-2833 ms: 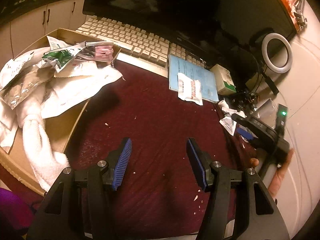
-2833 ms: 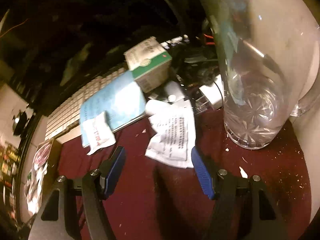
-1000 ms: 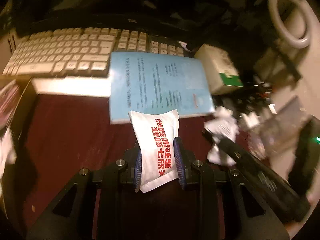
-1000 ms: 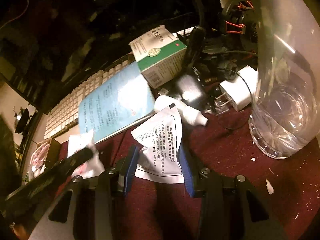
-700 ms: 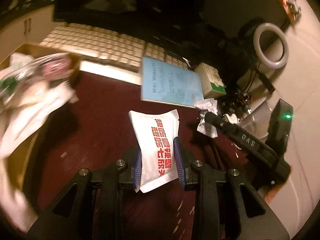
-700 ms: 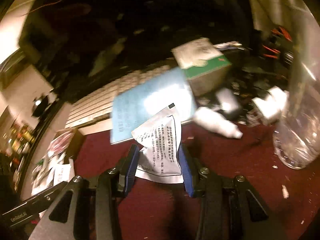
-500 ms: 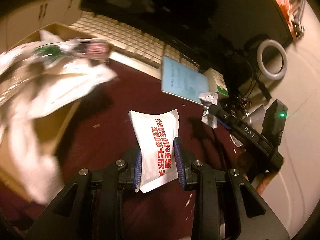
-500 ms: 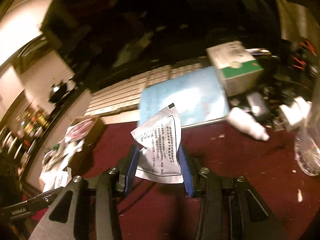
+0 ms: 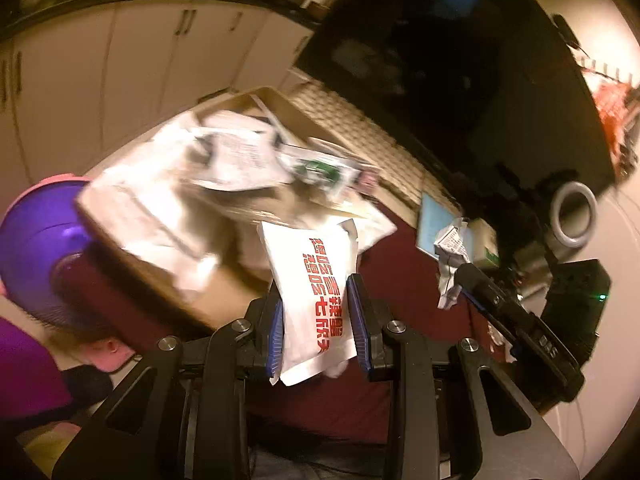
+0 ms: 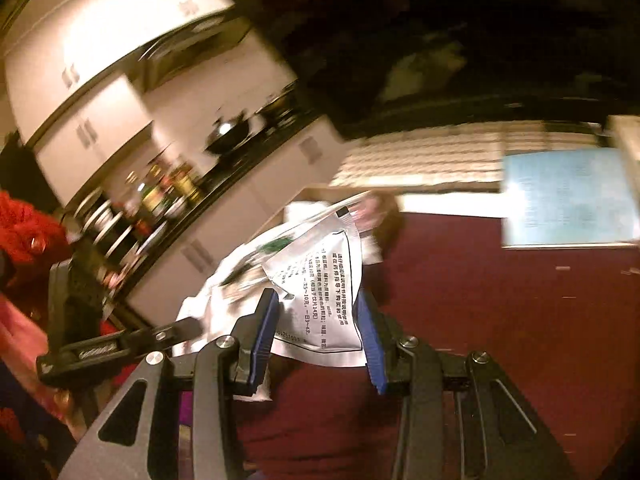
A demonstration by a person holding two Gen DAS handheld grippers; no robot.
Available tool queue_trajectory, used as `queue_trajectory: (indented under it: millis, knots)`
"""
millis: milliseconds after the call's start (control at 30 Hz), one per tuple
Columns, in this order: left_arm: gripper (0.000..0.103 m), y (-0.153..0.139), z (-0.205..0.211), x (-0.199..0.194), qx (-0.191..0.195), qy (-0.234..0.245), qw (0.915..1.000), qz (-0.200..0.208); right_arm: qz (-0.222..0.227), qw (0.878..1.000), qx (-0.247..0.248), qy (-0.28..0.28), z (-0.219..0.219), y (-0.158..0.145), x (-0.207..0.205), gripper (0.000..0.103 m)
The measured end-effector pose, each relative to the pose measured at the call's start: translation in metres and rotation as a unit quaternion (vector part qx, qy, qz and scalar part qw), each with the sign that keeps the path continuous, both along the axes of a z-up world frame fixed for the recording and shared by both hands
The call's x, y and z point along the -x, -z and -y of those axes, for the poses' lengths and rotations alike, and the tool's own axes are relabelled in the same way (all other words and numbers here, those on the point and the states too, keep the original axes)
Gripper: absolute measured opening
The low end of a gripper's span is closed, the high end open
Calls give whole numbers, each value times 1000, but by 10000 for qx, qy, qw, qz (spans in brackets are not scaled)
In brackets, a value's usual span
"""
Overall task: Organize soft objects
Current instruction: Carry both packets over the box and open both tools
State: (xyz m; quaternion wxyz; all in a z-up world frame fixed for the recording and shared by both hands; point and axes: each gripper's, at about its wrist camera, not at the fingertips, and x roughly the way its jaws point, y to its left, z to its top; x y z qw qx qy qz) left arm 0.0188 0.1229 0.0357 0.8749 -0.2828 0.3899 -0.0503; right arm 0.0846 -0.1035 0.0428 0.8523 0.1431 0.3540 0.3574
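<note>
Both packets are off the maroon desk now and I'm swinging toward the cardboard box (image 9: 168,264), left gripper (image 9: 316,320) clamped on the red-lettered sachet (image 9: 312,292), right gripper (image 10: 320,332) pinching the black-printed sachet (image 10: 320,292), so dropping them in comes next, I reckon.

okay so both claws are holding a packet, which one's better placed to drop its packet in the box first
Left, likely. The left claw holds the red-print packet right at the box. The right claw, with its black-print packet, sits farther back over the red mat.
</note>
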Motion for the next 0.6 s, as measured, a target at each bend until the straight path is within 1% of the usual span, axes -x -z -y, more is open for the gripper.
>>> queue_trajectory:
  millis: [67,133,233,267,333,400,600]
  knots:
    - [28,3,-7,-1,-51,-46,9999,-105,-6,9997,146,-184,-24,0,0,40]
    - [28,8,-14,-2,-108,-153,9996,-197,-3,9988,429,-218,-46,1,-5,40]
    - [28,13,-29,-5,21,-263,9993,-267,-74,9971,707,-258,-70,8,-14,40]
    - [28,14,-33,-8,50,-290,9993,-248,-127,9967,758,-252,-74,11,-16,40]
    - [28,18,-38,-16,53,-307,9985,-459,-232,9959,843,-233,-84,15,-21,40]
    - [29,21,-40,-19,64,-257,9983,-527,-314,9955,863,-247,-88,20,-21,40]
    - [29,31,-39,-27,109,-240,9977,-620,-304,9937,1056,-204,-99,26,-17,40]
